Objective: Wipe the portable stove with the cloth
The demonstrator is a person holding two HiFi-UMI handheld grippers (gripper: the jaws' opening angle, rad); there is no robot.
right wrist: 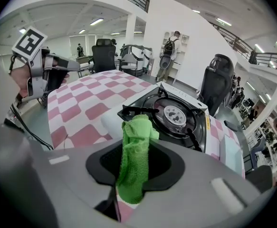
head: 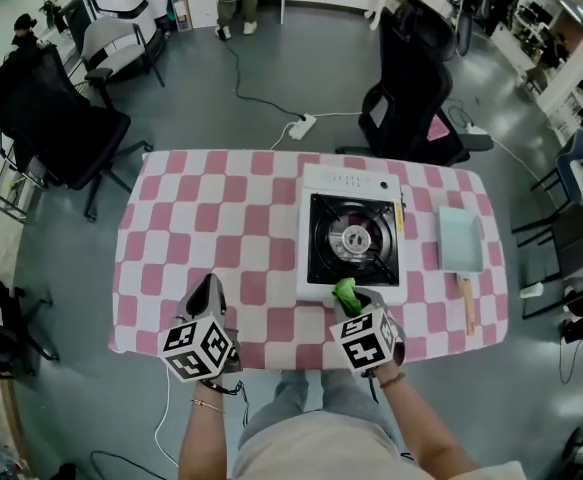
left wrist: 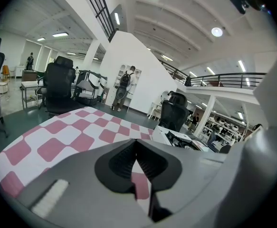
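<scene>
Nearest you, over the near edge of the bench (head: pixel 201 218), your left gripper (head: pixel 209 293) has its fingers pressed together on nothing, and only the pink-checked covering shows past them in the left gripper view (left wrist: pixel 137 158); it hangs well apart from the work. Your right gripper (head: pixel 356 308) is by the same near edge, with its fingers pinching the green cloth (head: pixel 345 292); in the right gripper view the cloth (right wrist: pixel 136 141) stands bunched and upright between the fingers (right wrist: pixel 162 163), one end poking out ahead and the other trailing below.

The cloth's leading end is right at the portable stove's (head: pixel 354 240) near edge, at its near left corner; I can't tell whether it touches the white casing. So I'd judge the pickup done and the wiping just begun or about to begin; the black burner well (right wrist: pixel 174 113), the pan supports and the white top look unreached. The stove sits toward the bench's right side; a pale blue pan (head: pixel 461 240) lies just beside it, nearer the right edge.
</scene>
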